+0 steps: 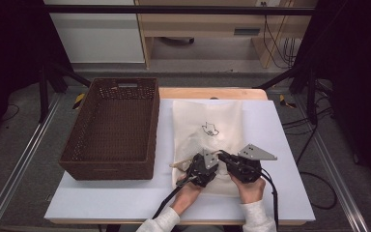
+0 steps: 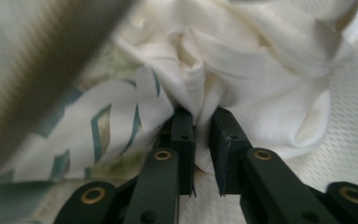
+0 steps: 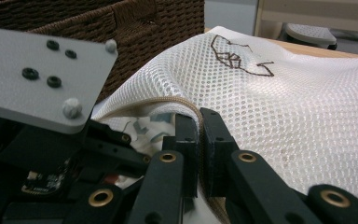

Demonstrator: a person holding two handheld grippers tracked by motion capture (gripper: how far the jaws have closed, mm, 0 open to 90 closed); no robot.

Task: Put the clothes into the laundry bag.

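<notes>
A white mesh bag (image 1: 207,116) with a dark line logo (image 1: 210,128) lies flat on the table. My right gripper (image 1: 223,156) is shut on the bag's tan-edged rim (image 3: 186,106) and holds the mouth raised at its near end. My left gripper (image 1: 215,157) reaches into that mouth from the left. In the left gripper view its jaws are shut on a fold of white cloth (image 2: 242,70) with a teal print (image 2: 98,126), bunched up inside the bag. The mesh (image 3: 284,107) arches over the right gripper (image 3: 199,122), and the left gripper's grey plate (image 3: 42,79) sits close beside it.
A large dark brown wicker basket (image 1: 121,83) stands at the left of the white table top (image 1: 280,145), right beside the bag. The basket's wall (image 3: 158,23) rises just behind both grippers. Bare table lies to the right of the bag and along the front edge.
</notes>
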